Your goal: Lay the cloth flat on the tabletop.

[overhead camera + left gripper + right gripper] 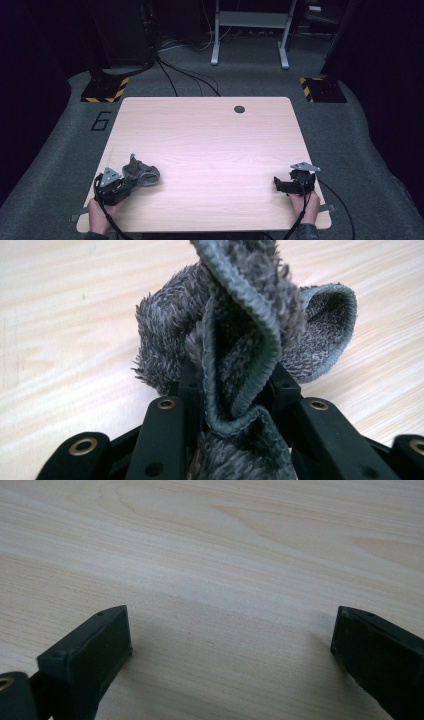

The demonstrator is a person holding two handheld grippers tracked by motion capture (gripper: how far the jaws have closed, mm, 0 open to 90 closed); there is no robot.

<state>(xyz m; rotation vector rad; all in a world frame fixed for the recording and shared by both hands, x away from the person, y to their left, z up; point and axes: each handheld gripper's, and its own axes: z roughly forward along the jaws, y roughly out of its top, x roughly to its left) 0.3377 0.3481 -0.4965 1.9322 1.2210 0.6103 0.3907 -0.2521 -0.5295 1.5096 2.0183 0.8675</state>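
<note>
1. The left gripper [235, 405] has its jaws closed on a grey cloth [240, 335]. In the left gripper view the cloth's folded, stitched hem runs up between the two black jaws, pinched at the fold, with fuzzy pile bulging out on both sides and more cloth bunched below, back toward the gripper body.
2. In the high view the cloth [140, 173] sits at the near-left part of the table [210, 140], crumpled in a heap that touches the left gripper [120, 184] at its front. One corner of it sticks upward.
3. The cloth is bunched, so its long axis is loose; the heap stretches from the jaws away toward the table's middle and slightly to the right.
4. The right gripper [230, 645] has its jaws wide apart with nothing between them; bare wood grain shows in the gap. In the high view it [280, 185] rests low at the near-right part of the table, pointing left, well apart from the cloth.
5. Each gripper is held by a hand: left hand [100, 212], right hand [306, 207].
6. A dark figure "6" [101, 120] is marked on the floor left of the table. No label is readable on the cloth.
</note>
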